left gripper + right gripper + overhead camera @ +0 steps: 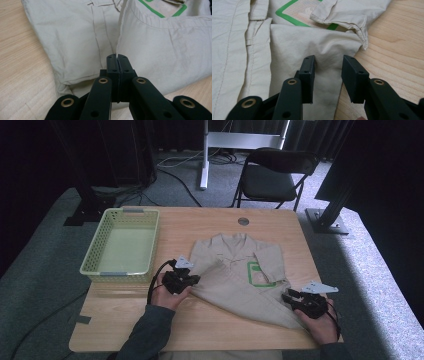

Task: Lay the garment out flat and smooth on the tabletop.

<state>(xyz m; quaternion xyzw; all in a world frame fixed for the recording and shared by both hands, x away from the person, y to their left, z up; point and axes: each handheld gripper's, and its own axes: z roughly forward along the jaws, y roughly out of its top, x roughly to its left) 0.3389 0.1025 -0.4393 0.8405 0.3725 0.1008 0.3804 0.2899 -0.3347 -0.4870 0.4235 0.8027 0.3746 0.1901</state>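
Desk (pixel 200 325): light wood top, rounded corners, round grommet near the far edge.

Shirt (pixel 235 270): beige button-front work shirt, lying on the right half of the desk, collar toward the far edge, hem toward the near edge. Partly folded; the right sleeve is turned in over the chest, and a flap of the body is drawn diagonally across from the left side toward the near right corner.

Basket (pixel 150 237): pale green perforated plastic, at the far left of the desk, nothing inside. Well apart from the shirt.

Left gripper (pixel 187 281): at the shirt's left edge. In the left gripper view its jaws are pressed together on a thin fabric edge (pixel 119 37) that rises from between them, so it is clamped on the shirt.

Right gripper (pixel 291 297): at the shirt's lower right tip, near the near right corner of the desk. In the right gripper view the jaws stand apart, straddling the narrow end of the folded cloth (pixel 329 57) without pinching it; released.

Chest patch (pixel 259 274): green-bordered rectangle with a pale mesh-like field. No writing legible on it; no brand readable anywhere.

Handling judgement: thin woven cotton-type cloth, light, limp, not fragile, not slippery. It will sag and drape from any single hold, so two spaced grips are needed to carry a fold over cleanly. Best holds are hems, seams and stacked corners, where the layers are thick enough to stay in the jaws; the right jaws should close on the doubled tip beneath them.
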